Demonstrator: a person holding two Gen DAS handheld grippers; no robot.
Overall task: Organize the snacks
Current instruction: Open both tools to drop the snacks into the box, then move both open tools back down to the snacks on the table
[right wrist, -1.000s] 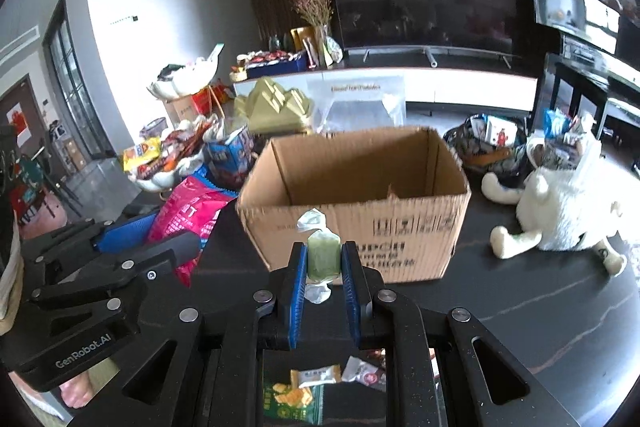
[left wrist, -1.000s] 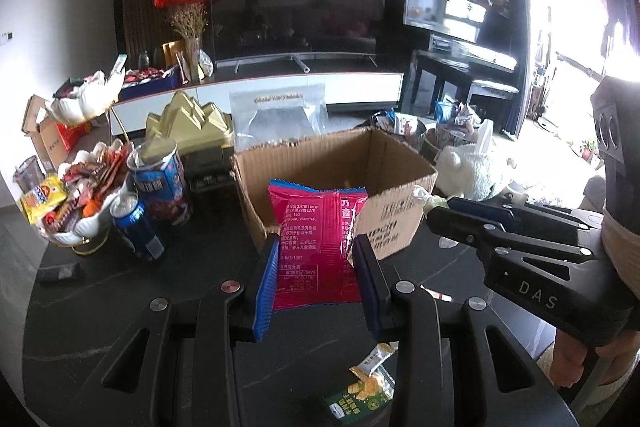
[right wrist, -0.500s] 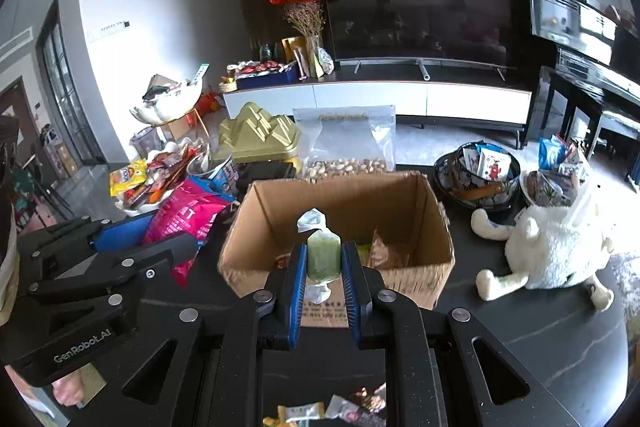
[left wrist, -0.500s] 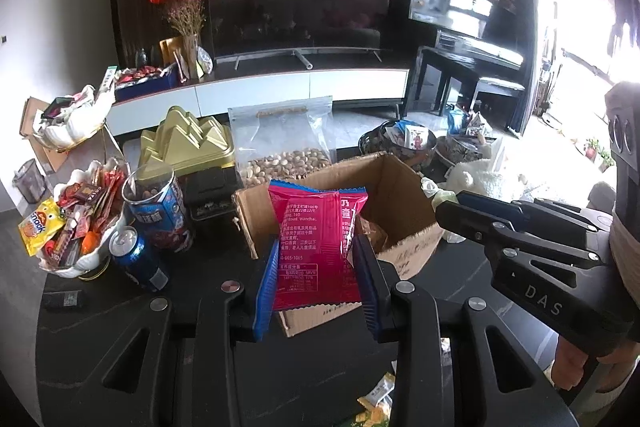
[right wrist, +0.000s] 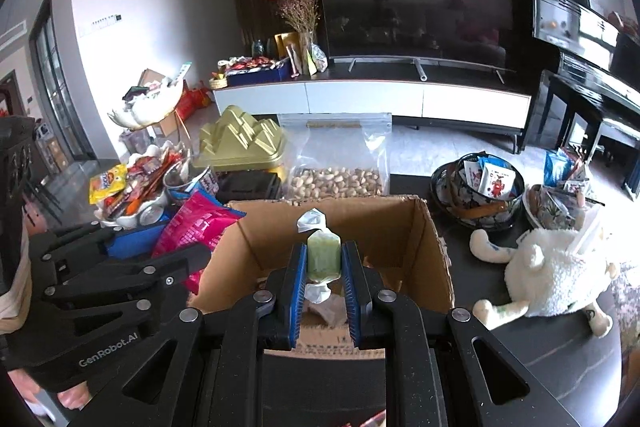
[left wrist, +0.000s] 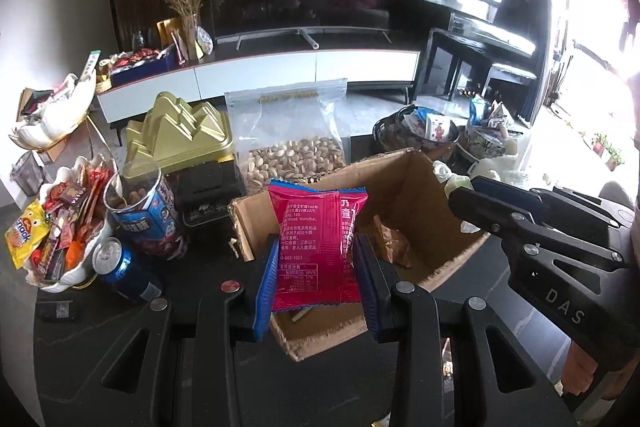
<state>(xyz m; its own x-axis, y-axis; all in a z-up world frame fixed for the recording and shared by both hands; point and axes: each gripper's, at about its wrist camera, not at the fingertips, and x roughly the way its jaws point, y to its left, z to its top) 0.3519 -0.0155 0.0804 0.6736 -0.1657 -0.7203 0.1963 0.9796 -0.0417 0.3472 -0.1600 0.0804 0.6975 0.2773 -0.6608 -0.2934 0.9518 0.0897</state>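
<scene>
An open cardboard box (left wrist: 404,183) (right wrist: 432,247) stands on the dark table with a few wrapped snacks on its floor. My left gripper (left wrist: 316,255) is shut on a pink snack packet (left wrist: 316,239), held upright over the box's near left corner. The same packet (right wrist: 192,227) shows in the right wrist view beside the box's left wall. My right gripper (right wrist: 323,261) is shut on a green wrapped candy (right wrist: 323,257), hanging over the box's open top. From the left wrist view the right gripper (left wrist: 464,195) reaches in over the box's right rim.
Behind the box stand a clear bag of pistachios (left wrist: 292,147), a gold tin (left wrist: 180,135), a blue snack tub (left wrist: 144,211) and a blue can (left wrist: 116,267). A white dish of snacks (left wrist: 56,227) sits left. Bowls of packets (right wrist: 484,187) and a white plush toy (right wrist: 552,275) lie right.
Both grippers have moved forward with their snacks, from in front of the box to above its opening. The box's inside now shows. Neither grip has changed.
</scene>
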